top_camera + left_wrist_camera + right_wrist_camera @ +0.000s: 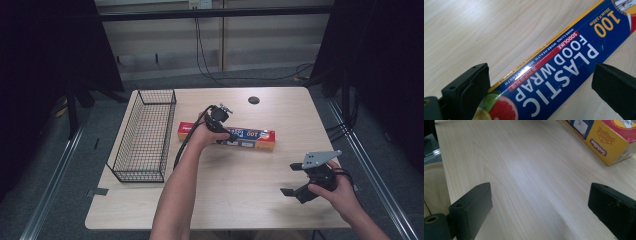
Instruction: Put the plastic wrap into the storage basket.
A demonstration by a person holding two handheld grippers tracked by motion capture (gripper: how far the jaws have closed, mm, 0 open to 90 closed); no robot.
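The left gripper (226,131) hung over the plastic wrap box (564,60) mid-table, jaws wide and straddling it — looked lined up to grab. The right gripper (295,179) waited open near the table's edge, beside nothing.

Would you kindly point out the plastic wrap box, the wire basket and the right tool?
plastic wrap box (564,62): left gripper view, printed blue top face.
wire basket (131,134): high view, left mesh wall.
right tool (292,179): high view, between its open fingertips.
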